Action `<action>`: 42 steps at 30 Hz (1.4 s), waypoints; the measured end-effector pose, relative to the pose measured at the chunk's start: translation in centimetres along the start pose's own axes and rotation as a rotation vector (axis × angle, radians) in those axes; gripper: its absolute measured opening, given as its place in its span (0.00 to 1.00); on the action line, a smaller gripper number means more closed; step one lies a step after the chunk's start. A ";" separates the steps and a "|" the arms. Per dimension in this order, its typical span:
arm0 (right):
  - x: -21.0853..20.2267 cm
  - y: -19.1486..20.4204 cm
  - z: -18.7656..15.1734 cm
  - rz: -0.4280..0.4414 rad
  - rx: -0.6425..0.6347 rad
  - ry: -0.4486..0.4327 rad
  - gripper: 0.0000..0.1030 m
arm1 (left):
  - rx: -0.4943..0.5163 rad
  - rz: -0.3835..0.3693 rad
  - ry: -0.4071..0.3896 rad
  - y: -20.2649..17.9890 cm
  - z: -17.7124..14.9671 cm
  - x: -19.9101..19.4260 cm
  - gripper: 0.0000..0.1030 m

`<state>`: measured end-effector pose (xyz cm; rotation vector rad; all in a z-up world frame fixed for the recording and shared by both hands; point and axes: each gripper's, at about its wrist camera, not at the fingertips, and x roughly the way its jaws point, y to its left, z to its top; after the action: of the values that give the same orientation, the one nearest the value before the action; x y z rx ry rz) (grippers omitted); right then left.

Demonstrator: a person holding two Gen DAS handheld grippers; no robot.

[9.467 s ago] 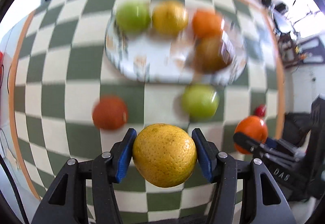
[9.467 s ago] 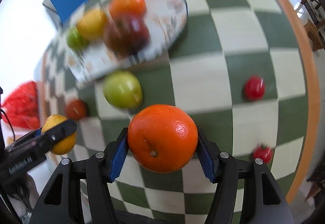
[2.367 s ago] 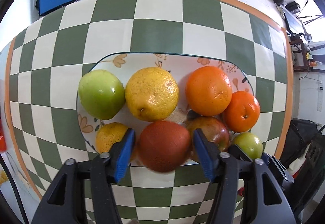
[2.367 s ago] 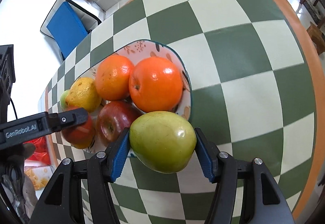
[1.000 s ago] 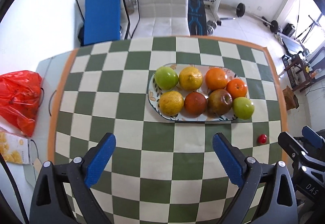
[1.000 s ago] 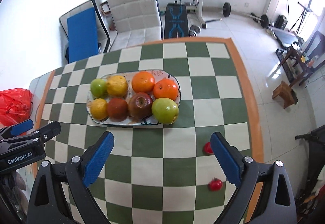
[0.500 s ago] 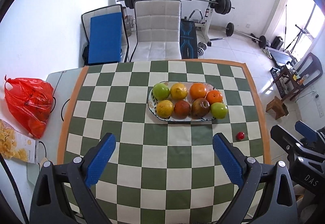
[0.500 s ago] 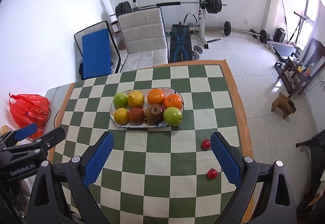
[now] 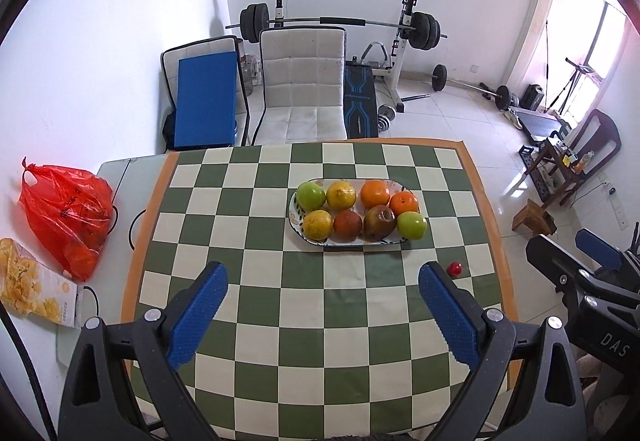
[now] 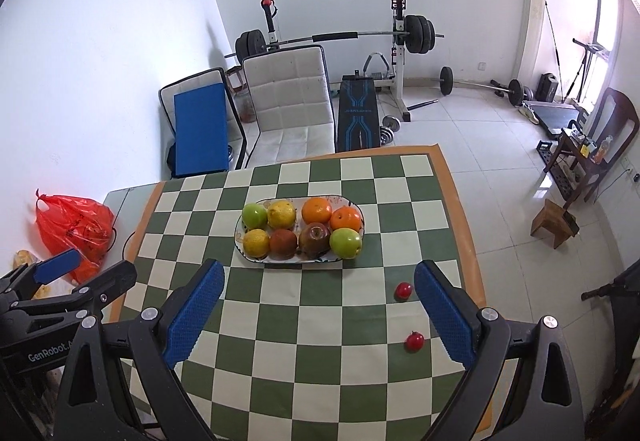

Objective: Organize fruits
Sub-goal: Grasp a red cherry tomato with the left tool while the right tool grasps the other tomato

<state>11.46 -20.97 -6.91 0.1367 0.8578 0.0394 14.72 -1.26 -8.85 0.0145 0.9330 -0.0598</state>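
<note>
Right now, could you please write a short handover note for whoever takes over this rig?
Left gripper: open, empty, held back above the near side of the checkered table.
Right gripper: open, empty, likewise held back.
Plate: mid-table, holding eight fruits in two rows of four: green apples, yellow citrus, oranges and darker red fruits.
Done: all the large fruits are on the plate.
Left: two small red fruits lie loose on the table's right side, nearest the right gripper. Probably plate them, if they count.
</note>
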 end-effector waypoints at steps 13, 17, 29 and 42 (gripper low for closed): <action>-0.9 0.1 -1.2 0.015 0.053 -0.010 0.98 | 0.017 0.010 0.010 0.7 -1.0 0.2 0.95; 1.9 -3.0 -2.3 0.019 0.137 0.050 0.98 | 0.036 0.030 0.041 0.2 -1.4 2.2 0.95; 19.5 -18.1 -12.1 -0.062 0.384 0.425 0.80 | 0.154 0.118 0.302 -7.5 -4.1 15.1 0.95; 29.4 -19.9 -16.8 -0.004 0.328 0.581 0.33 | 0.260 0.132 0.528 -16.2 -5.2 26.7 0.95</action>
<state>17.58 -36.31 -42.48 0.4456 1.4425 -0.0696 25.49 -18.41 -33.14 0.3460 1.4437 -0.0550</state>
